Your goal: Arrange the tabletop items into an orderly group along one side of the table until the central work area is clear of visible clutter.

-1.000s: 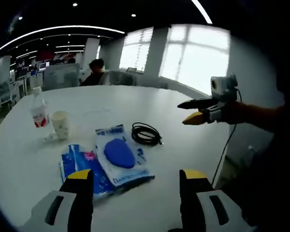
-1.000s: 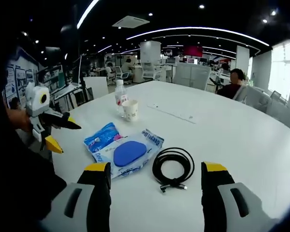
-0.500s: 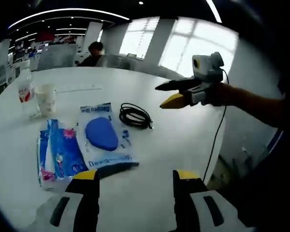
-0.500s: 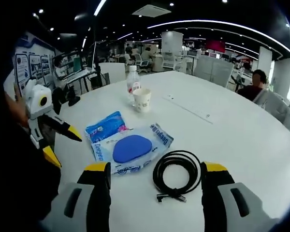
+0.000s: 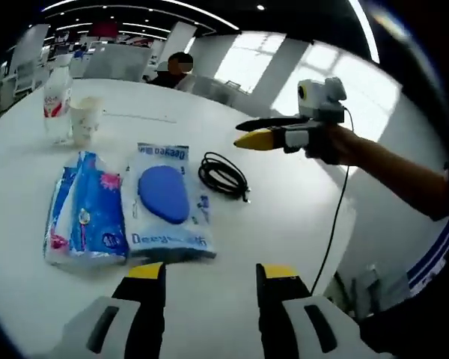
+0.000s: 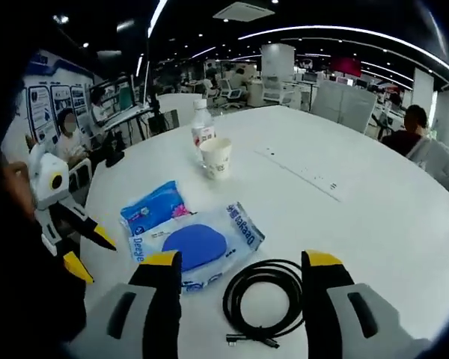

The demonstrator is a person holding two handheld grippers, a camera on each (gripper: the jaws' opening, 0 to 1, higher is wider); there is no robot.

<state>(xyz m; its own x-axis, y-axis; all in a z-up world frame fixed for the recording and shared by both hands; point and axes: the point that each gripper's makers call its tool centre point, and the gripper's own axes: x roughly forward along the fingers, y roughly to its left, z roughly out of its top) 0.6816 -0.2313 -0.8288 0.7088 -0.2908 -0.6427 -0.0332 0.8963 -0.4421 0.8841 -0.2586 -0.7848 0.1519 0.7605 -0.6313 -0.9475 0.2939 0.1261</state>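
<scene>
While the right gripper [image 6: 239, 273] hangs spread over the coiled black cable [image 6: 263, 299], the left gripper [image 5: 209, 275], also spread, hovers nearer the blue pouch [image 5: 167, 197]; beyond stand paper cup [image 6: 215, 158] and bottle [image 6: 202, 129].

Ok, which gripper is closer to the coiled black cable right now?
Right. The right gripper hangs directly over the coiled black cable, open jaws either side. The left gripper sits back beyond the blue-pad packet.

Tabletop [image 6: 374, 224] smooth, white, a bit shiny. Blue packs [image 5: 165, 198] in shiny plastic wrap. Cable [image 6: 262, 299] black, rubbery. Cup [image 6: 215, 157] paper. Bottle [image 6: 202, 129] clear plastic.
</scene>
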